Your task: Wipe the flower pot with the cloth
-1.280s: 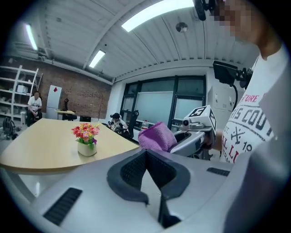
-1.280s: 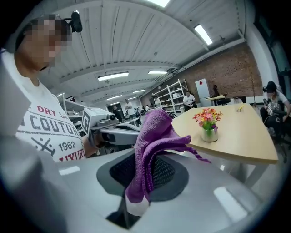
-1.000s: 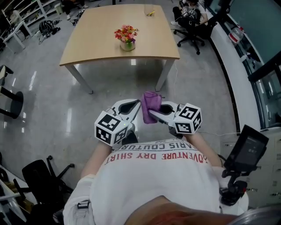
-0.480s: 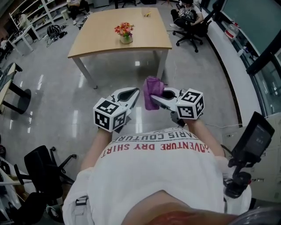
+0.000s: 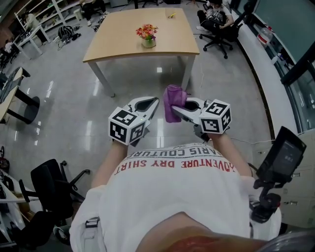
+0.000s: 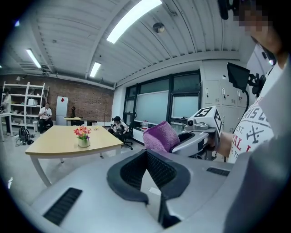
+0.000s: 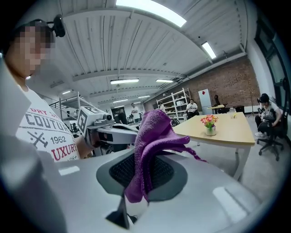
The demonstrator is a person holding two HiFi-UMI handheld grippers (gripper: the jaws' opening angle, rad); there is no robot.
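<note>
A small flower pot (image 5: 148, 43) with red and orange flowers stands on a light wooden table (image 5: 123, 34) well ahead of me; the pot also shows in the left gripper view (image 6: 83, 142) and the right gripper view (image 7: 209, 131). My right gripper (image 5: 175, 109) is shut on a purple cloth (image 5: 173, 102), which bunches up above the jaws (image 7: 152, 139). My left gripper (image 5: 153, 104) is shut with nothing in it, held beside the right one at chest height. Both grippers are far from the table.
Grey polished floor lies between me and the table. Black office chairs (image 5: 216, 33) with a seated person stand at the table's far right. Another black chair (image 5: 51, 184) is at my lower left. Shelves (image 5: 34, 15) line the far left; a counter runs along the right.
The table and flower pot have shifted in view as I turned and stepped. Both grippers rose a little and kept side by side, the cloth still in the right one.
</note>
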